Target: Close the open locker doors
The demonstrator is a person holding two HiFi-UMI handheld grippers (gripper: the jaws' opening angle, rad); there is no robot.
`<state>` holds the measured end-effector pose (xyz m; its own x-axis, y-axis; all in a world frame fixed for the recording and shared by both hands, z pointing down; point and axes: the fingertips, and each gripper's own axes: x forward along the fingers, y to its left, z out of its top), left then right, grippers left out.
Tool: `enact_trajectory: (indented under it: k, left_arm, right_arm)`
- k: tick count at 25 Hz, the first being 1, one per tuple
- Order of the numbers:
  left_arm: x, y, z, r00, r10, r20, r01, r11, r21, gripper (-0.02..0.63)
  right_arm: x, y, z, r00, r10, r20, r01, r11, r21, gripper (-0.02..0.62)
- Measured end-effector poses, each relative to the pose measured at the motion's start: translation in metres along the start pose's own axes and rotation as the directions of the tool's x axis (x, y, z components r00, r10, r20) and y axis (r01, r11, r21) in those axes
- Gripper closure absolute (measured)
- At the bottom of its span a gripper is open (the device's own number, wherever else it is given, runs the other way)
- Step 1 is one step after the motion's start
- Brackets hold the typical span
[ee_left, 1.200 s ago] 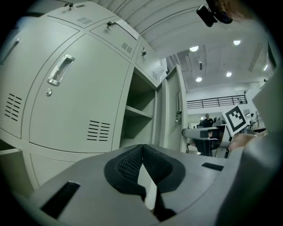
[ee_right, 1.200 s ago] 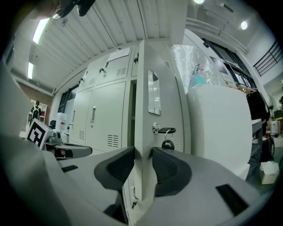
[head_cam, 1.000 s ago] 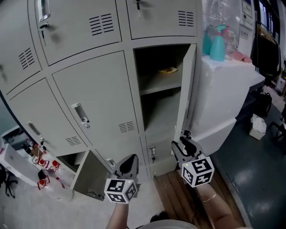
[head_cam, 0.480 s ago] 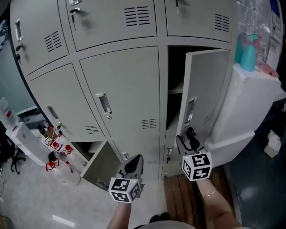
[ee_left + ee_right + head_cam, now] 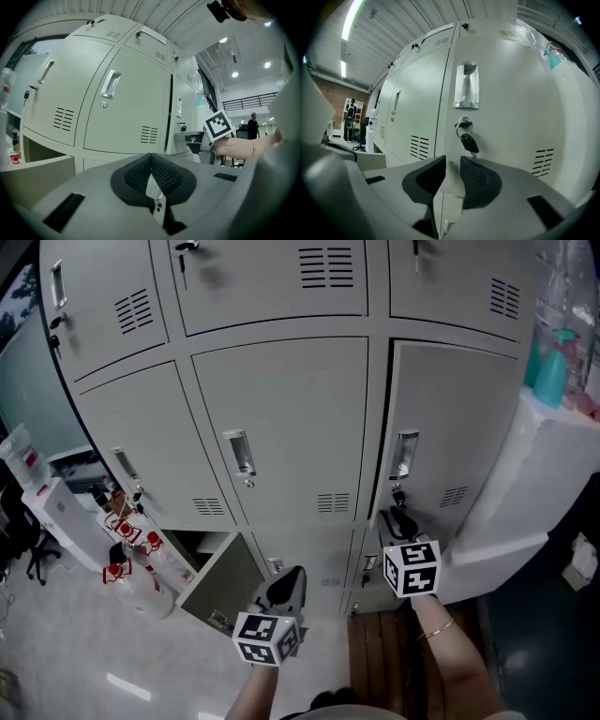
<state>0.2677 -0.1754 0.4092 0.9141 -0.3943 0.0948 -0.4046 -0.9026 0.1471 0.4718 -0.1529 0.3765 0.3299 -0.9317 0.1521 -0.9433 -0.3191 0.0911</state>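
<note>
Right door point(image 5: 459, 427) looked shut, low door point(image 5: 225, 577) hung open (left gripper point(image 5: 289, 579) shut, empty; right gripper point(image 5: 396, 519) just closing, slightly apart, empty).

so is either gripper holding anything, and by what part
Nothing is held. The left gripper is shut on nothing; the right gripper has just been closing its jaws, which stand apart with nothing between them.

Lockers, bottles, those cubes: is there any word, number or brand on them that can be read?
None can be read.
Lockers: no writing shows.
Bottles: red labels, too small to read.
Cubes: black-and-white square patterns, no words.
</note>
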Motion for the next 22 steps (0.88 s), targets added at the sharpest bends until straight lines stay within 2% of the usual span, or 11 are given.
enact_trajectory:
  k: [10,16,19,22]
  left_arm:
    - [0.003,0.019,-0.003,0.999,0.036,-0.002,-0.036,0.999,-0.001,0.586]
    - [-0.003,0.024,0.0,0.998,0.062,-0.003,-0.062,0.998,-0.002,0.586]
    - [-0.013,0.027,0.0,0.997,0.079,-0.003,-0.079,0.997,0.001,0.586]
    - [-0.033,0.036,-0.002,0.992,0.129,0.012,-0.129,0.992,0.003,0.586]
  right_arm:
    - [0.031,-0.009,-0.004,0.999,-0.03,-0.033,0.028,0.998,-0.049,0.525]
    - [0.03,-0.012,-0.003,0.998,-0.043,-0.045,0.042,0.998,-0.042,0.538]
    - [0.02,-0.002,-0.003,0.999,-0.021,-0.027,0.021,1.0,-0.009,0.548]
    - [0.005,0.027,-0.011,0.999,0.046,-0.023,-0.045,0.999,0.017,0.549]
